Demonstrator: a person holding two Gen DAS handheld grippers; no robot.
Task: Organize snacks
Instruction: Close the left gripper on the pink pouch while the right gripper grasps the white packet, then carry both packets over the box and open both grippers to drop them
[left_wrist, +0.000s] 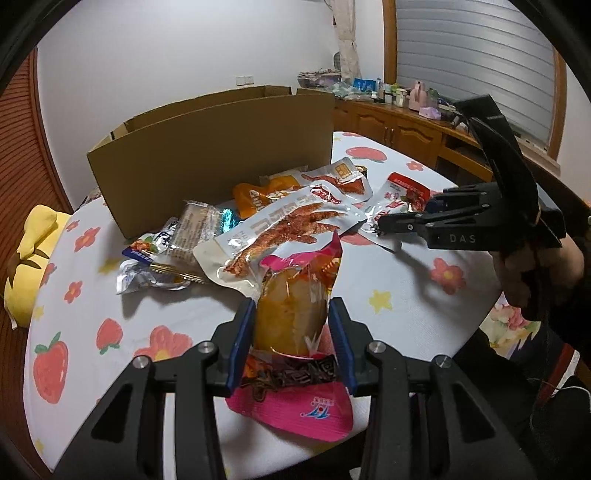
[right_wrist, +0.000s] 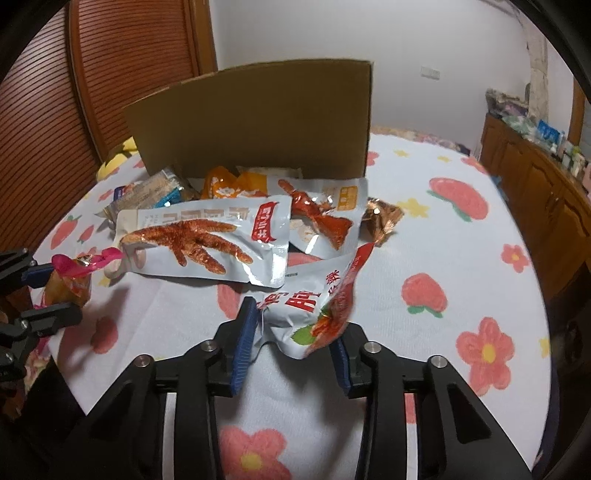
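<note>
Between left fingers (left_wrist: 245, 332), pink snack pack (left_wrist: 295, 314)

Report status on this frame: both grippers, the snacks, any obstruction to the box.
Left gripper shut on pink snack pack. Right gripper shut on white-and-red pouch. Chicken-foot pouch and other packets piled before cardboard box.

Snack pile (left_wrist: 258, 229) crowds the cardboard box (left_wrist: 210, 147); floral cloth (left_wrist: 406, 306) rightward lies bare.
</note>
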